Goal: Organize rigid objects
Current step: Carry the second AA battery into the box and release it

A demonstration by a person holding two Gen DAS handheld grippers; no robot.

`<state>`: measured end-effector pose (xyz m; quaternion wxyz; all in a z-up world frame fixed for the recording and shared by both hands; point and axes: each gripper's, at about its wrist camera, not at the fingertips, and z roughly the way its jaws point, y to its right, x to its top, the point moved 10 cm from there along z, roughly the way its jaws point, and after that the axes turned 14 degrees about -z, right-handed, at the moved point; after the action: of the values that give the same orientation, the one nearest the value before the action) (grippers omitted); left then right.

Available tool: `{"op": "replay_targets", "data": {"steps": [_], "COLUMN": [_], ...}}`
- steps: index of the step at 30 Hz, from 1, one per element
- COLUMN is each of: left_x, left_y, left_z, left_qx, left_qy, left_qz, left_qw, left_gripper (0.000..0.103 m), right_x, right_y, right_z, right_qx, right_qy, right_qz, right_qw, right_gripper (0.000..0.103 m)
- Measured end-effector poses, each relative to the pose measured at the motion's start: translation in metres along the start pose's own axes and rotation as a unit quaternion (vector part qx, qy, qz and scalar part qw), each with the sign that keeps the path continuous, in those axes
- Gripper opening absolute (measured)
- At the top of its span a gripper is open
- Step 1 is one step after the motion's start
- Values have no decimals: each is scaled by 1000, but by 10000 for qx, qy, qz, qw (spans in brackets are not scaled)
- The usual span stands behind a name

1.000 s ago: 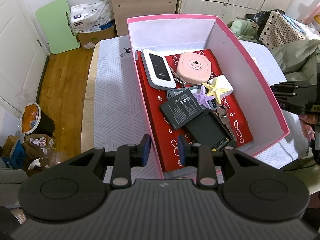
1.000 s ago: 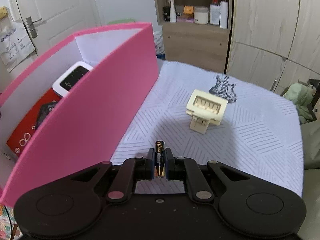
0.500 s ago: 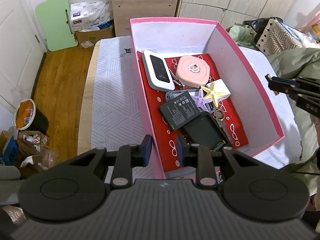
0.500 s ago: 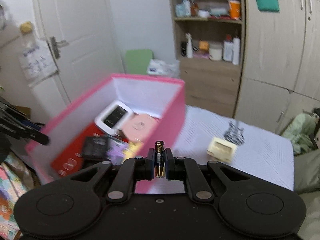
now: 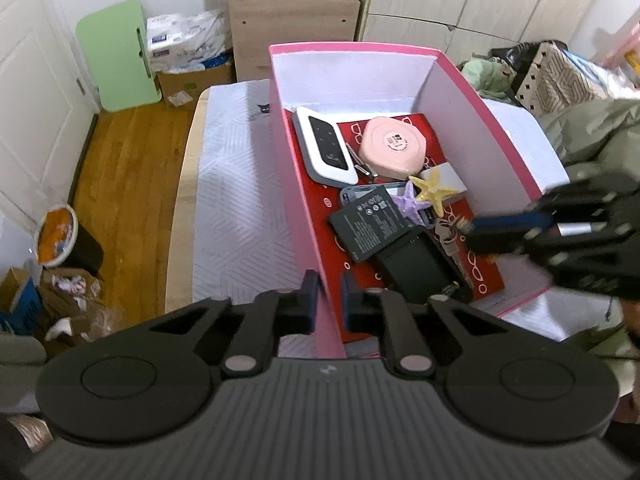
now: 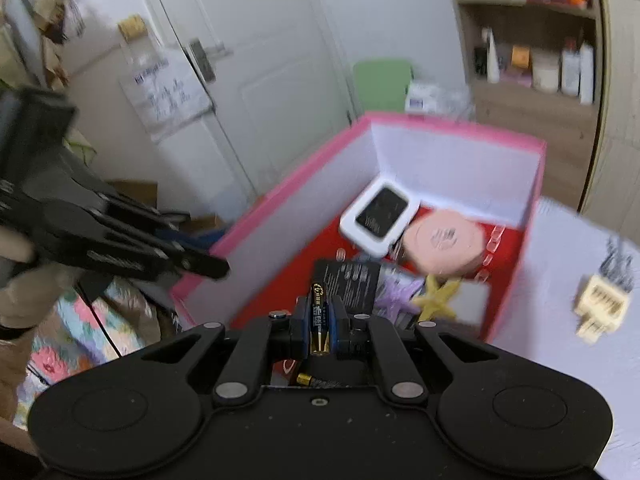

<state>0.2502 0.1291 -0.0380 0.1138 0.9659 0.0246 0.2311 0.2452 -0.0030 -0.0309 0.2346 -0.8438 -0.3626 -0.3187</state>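
A pink box with a red floor stands on the table. Inside lie a white device, a round pink case, a yellow starfish, a purple starfish, a flat black battery pack and other dark items. My left gripper is shut on the box's near left wall, one pad on each side. My right gripper is shut on a black and gold battery and hovers above the box's near end. It shows blurred in the left wrist view.
A cream plug adapter lies on the white patterned tablecloth right of the box. Left of the table are wooden floor, a bin and a door. A shelf cabinet stands behind. Clothes and bags pile at the right.
The left jaws closed onto the box wall. The right gripper, still holding the battery, rose and swung left from beside the box to above its inside.
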Motion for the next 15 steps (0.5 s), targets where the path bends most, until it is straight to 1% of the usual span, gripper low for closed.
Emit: {"op": "replay_targets", "data": {"steps": [3,4,5,7,10,12,15], "left_x": [2,3,3,2,2,2,3], "left_y": [0,1,2,3,2,1,1], "left_z": [-4,-6,-7,-7,-6,-7,-6], "left_qx": [-45,-41,-32,-2,31,-4,-34], "left_qy": [79,104,121,145,163,153,140], "left_qz": [-23,-3,14,70,96,72,63], "left_qw": [10000,9999,9999,9999,9998,9999,9999], "left_gripper": [8,8,8,7,5,5,5], "right_x": [-5,-7,-7,-6,-2,-1,-2], "right_y": [0,-1,1,4,12,16,22], "right_z": [18,20,20,16,4,-12,-38], "right_qx": [-8,-64,-93,-105,-161,-207,-353], "right_qy": [-187,-202,-169,-68,147,346,622], "right_qz": [120,126,176,257,359,424,474], "right_qw": [9998,9997,9997,9996,9991,9983,9963], "right_gripper": [11,16,18,19,23,23,27]}}
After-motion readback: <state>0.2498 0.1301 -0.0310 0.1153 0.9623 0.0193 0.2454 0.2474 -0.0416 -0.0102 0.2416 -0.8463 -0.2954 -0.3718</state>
